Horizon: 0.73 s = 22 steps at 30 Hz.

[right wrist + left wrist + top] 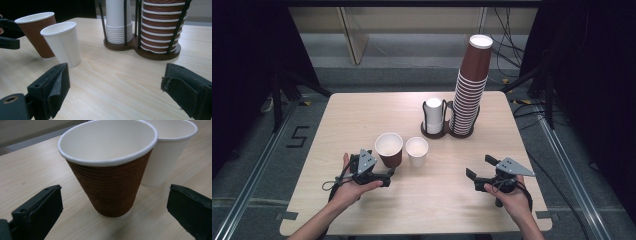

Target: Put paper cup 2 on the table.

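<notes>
Jaws spread wide on both, left gripper [113, 207] flanking brown cup [110, 170] without contact, right gripper [117, 92] view adding cup rack [142, 47]

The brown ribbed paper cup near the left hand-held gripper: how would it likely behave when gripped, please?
The brown ribbed paper cup stands empty, so probably light. Its ribbed wall should resist slipping. Its narrow base under a wide rim may tip if pushed high.

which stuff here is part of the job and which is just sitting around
In the job:
- brown cup, between the open left gripper jaws, not touched
- white cup beside it

Just sitting:
- cup holder
- brown cup stack
- white cup stack
- right gripper, open, holding nothing
</notes>
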Motion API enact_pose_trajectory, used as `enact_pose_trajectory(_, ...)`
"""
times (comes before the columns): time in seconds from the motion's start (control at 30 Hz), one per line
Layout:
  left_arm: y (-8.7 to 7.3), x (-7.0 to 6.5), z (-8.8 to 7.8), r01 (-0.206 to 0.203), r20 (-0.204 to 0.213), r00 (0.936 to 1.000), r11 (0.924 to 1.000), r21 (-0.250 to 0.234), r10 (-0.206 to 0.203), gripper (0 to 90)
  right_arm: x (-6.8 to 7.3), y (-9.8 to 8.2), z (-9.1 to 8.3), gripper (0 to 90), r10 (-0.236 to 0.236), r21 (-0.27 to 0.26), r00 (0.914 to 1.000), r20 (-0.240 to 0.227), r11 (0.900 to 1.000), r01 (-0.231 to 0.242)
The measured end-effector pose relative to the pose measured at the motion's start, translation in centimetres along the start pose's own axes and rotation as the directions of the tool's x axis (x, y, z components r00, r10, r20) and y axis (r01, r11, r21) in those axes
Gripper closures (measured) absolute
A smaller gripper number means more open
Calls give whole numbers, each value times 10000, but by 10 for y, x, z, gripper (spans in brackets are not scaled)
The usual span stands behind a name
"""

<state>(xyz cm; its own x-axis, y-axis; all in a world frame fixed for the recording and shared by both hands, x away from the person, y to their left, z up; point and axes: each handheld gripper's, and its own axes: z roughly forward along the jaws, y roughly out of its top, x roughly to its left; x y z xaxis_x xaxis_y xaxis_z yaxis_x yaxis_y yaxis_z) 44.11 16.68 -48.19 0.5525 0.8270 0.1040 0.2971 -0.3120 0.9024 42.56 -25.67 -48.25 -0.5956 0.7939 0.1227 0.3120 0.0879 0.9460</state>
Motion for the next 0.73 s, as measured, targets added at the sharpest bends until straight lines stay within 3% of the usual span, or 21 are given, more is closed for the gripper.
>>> enact_pose_trajectory(0.07,-2,1,-4,83,-51,10000,10000,3,-83,0,-1,0,0,81,-161,-15,9999,49,9999,161)
enact_pose_trajectory(0.1,-2,2,-5,34,-24,10000,10000,-56,-34,0,0,0,1,81,33,13,10000,-90,10000,-32)
enact_pose_trajectory(0.2,-5,1,-11,241,-204,9995,9995,191,-237,0,0,0,1,81,69,16,9999,-103,10000,-69)
enact_pose_trajectory(0.3,-9,0,-17,228,-133,9997,9992,343,-224,0,1,0,1,81,186,43,9997,-171,9998,-185)
enact_pose_trajectory(0.33,-11,1,-18,46,-34,10000,9997,253,-45,0,1,-1,1,81,201,52,9996,-187,9998,-200)
enact_pose_trajectory(0.4,-15,-2,-21,242,-139,9996,9993,302,-238,0,0,-1,1,81,183,64,9998,-124,9998,-182)
enact_pose_trajectory(0.43,-17,-4,-22,256,-123,9996,9993,258,-253,0,1,-1,0,81,220,266,9998,35,9994,-221)
enact_pose_trajectory(0.47,-18,-5,-22,181,-71,9998,9997,135,-180,0,0,-2,0,81,116,130,9999,37,9998,-116)
enact_pose_trajectory(0.5,-17,-5,-22,83,-26,10000,10000,4,-83,0,-5,-1,1,81,-465,-95,9988,122,9989,466)
enact_pose_trajectory(0.67,-16,-11,-26,-153,-44,9999,9988,-467,151,0,-5,-1,1,81,-325,-158,9993,164,9993,328)
enact_pose_trajectory(0.73,-18,-13,-26,-229,-67,9997,9991,-355,227,0,-5,-3,2,82,-129,-120,9999,63,9998,130)
